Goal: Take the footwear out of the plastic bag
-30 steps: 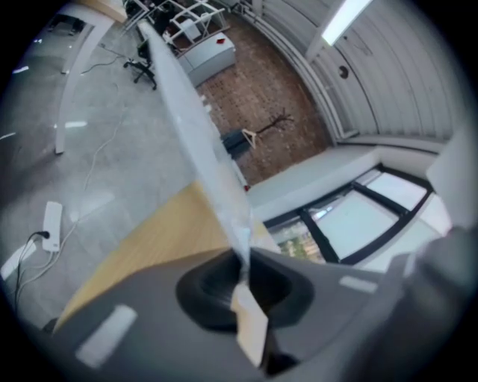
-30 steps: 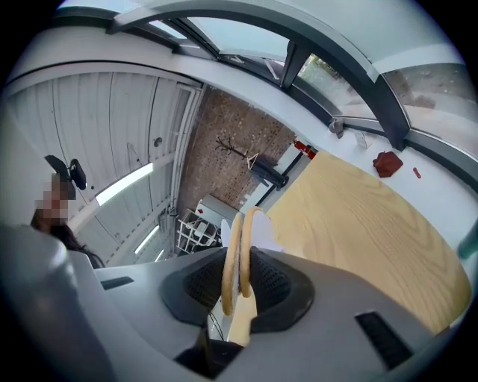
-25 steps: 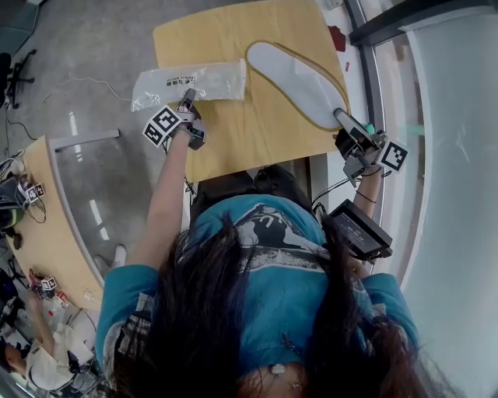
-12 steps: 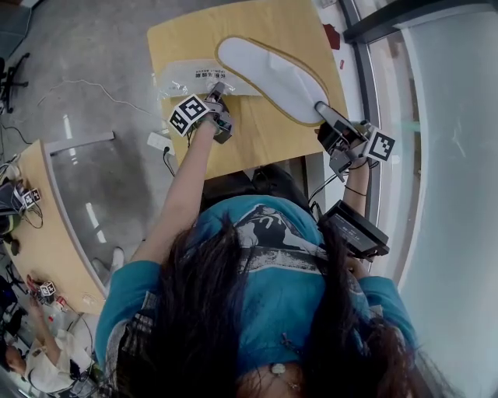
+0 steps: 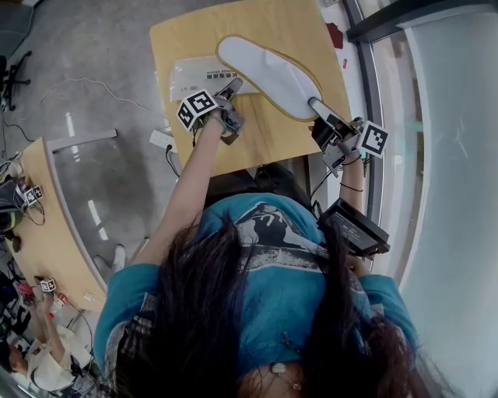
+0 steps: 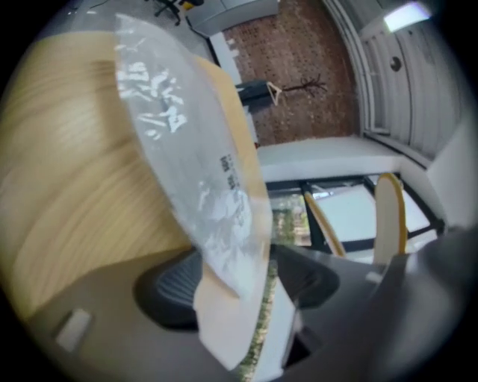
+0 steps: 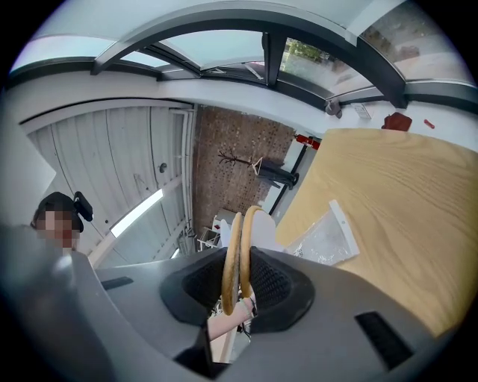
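Note:
A pair of flat white slippers (image 5: 268,71) with tan rims lies on the wooden table (image 5: 288,23). My right gripper (image 5: 315,103) is shut on their heel end. In the right gripper view both tan rims (image 7: 240,246) stand pinched between the pads. The clear plastic bag (image 5: 204,75) lies flat to the left of the slippers, touching their toe end. My left gripper (image 5: 233,85) is at the bag's near right corner. Its jaws are opening, and the bag (image 6: 187,149) hangs loose between the parted pads (image 6: 172,287).
A red item (image 5: 336,36) lies on the ledge beyond the table's right edge, by the window frame. A second table (image 5: 47,225) with marker cubes stands at the left, and a cable (image 5: 85,85) runs over the floor. A dark device (image 5: 354,225) hangs by my right arm.
My left gripper has moved right with the bag, bringing it up against the slippers. My right gripper has shifted a little left with the slippers still in it.

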Demonstrator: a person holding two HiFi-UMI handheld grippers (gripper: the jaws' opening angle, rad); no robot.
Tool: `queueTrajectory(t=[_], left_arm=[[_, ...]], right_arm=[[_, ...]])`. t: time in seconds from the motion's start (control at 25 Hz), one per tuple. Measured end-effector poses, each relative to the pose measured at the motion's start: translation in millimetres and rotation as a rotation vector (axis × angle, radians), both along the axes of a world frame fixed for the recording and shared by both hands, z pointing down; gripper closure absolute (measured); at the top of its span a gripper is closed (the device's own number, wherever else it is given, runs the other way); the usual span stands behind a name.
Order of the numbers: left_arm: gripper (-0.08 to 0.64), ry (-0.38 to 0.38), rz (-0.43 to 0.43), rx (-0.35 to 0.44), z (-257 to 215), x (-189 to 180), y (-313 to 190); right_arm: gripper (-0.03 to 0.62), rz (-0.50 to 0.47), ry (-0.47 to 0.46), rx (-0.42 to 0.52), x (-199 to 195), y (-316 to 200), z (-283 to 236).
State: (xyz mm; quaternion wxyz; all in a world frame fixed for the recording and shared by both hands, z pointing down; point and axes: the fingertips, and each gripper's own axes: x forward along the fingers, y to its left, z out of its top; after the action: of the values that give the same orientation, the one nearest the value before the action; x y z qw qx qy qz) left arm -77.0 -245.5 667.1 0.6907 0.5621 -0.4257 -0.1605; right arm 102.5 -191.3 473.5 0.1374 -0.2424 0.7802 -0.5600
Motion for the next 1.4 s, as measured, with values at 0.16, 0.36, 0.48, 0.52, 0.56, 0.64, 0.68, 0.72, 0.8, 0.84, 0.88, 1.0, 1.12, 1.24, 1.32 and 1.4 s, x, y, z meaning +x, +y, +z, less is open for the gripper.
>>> queueTrajectory(t=[0.16,0.36,0.48,0.52,0.56,0.64,0.68,0.72,0.8,0.84,0.88,1.0,1.12,1.24,1.32,1.4], left_arm=[[0.259,0.123,-0.024,-0.103,-7,-1,26],[0.26,0.202,-0.009,-0.045,-26,-10,51],[0.261,0.133,0.061,0.014,-28,-19,66],[0.26,0.106,0.08,0.03,-28,-23,70],[0.259,0.081,0.089,0.042,-28,-27,74],[0.261,0.041,0.092,0.06,-27,-40,80],[0.261,0.029,0.094,0.068,-28,-46,83],[0.261,0.021,0.1,0.078,-29,-50,86],[0.261,0.01,0.119,0.098,-33,-53,89],[0.261,0.005,0.13,0.107,-35,-53,90],[0.261,0.001,0.14,0.116,-38,-53,91],[0.261,-0.007,0.168,0.142,-45,-58,94],[0.261,-0.017,0.199,0.187,-55,-60,93],[0.261,-0.029,0.224,0.234,-66,-57,90],[0.261,-0.034,0.232,0.256,-71,-57,88],[0.262,-0.047,0.236,0.271,-73,-57,87]], right_arm=[[0.509,-0.002,-0.001,-0.058,-14,-2,15],[0.509,-0.015,0.0,-0.109,-38,-12,38],[0.509,-0.028,-0.003,-0.121,-56,-22,47],[0.509,-0.038,0.005,-0.121,-63,-25,49],[0.509,-0.048,0.018,-0.119,-70,-27,52],[0.509,-0.061,0.05,-0.115,-87,-30,58],[0.509,-0.061,0.062,-0.12,-95,-31,62],[0.509,-0.055,0.068,-0.131,-102,-32,66],[0.509,-0.035,0.062,-0.167,-110,-38,76],[0.509,-0.026,0.06,-0.185,-112,-41,82],[0.509,-0.019,0.064,-0.201,-114,-44,88],[0.509,-0.004,0.109,-0.262,-121,-46,110],[0.508,0.031,0.148,-0.343,-120,-45,135],[0.508,0.063,0.2,-0.383,-111,-45,156],[0.508,0.089,0.249,-0.41,-106,-44,169],[0.508,0.109,0.287,-0.43,-103,-43,180]])
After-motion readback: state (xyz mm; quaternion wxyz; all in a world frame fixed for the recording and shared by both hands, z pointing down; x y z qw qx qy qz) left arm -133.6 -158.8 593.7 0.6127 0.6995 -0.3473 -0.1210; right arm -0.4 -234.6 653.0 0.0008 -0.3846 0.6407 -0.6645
